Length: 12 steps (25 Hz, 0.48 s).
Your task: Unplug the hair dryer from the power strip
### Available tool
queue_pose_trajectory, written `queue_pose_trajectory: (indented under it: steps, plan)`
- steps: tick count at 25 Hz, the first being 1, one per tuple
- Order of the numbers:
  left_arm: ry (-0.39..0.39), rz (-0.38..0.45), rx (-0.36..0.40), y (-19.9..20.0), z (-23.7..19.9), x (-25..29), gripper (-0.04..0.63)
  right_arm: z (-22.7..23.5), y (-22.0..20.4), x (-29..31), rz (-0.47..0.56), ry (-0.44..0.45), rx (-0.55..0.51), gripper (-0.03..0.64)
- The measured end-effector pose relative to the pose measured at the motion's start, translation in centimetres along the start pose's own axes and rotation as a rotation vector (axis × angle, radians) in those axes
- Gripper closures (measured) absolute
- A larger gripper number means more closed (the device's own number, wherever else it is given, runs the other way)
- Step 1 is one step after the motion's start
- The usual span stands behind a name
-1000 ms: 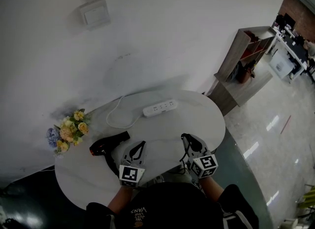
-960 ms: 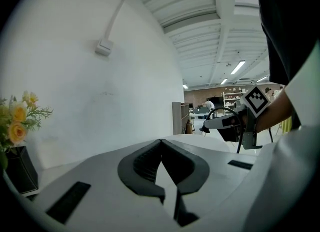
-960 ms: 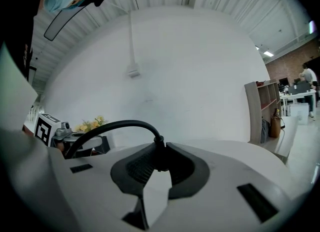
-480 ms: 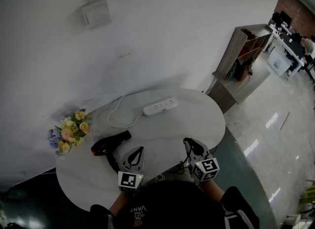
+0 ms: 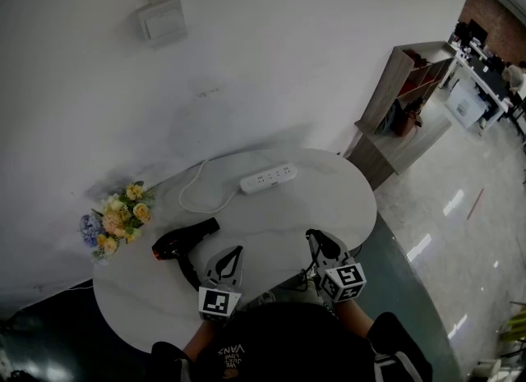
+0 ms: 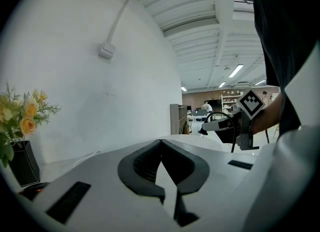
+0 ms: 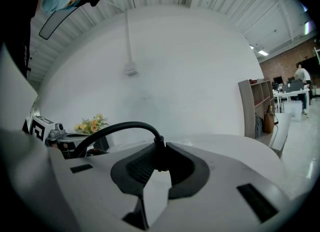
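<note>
Left tongs nearer torso, near level; plug in right tongs

— Strip?
— Power strip on the table's far side, by the wall. Hair dryer just left of my left gripper. Flowers behind it, seemingly on the table edge.
— Right gripper?
— Plug between its jaws.

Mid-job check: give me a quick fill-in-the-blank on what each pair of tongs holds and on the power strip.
1. The right tongs are shut on the hair dryer's black ___.
2. The left tongs are shut and hold ___.
3. On the table, the power strip has its own cord, coloured ___.
Missing words: plug; nothing; white.
</note>
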<state>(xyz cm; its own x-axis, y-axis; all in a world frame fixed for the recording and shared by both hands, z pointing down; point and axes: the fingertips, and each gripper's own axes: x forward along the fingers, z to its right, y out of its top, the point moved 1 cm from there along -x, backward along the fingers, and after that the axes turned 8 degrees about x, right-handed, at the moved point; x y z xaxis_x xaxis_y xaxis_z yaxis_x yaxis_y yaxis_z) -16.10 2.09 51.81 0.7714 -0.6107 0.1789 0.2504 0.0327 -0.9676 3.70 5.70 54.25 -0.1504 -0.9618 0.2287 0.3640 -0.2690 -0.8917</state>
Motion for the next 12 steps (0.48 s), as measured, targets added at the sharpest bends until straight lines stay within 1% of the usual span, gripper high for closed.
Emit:
queue_pose_trajectory:
  steps: [12]
  plan:
    - [0.0,-0.01,0.003,-0.11,0.48,0.26,0.577,0.46,-0.03,0.12,-0.002,0.005,0.002,0.545]
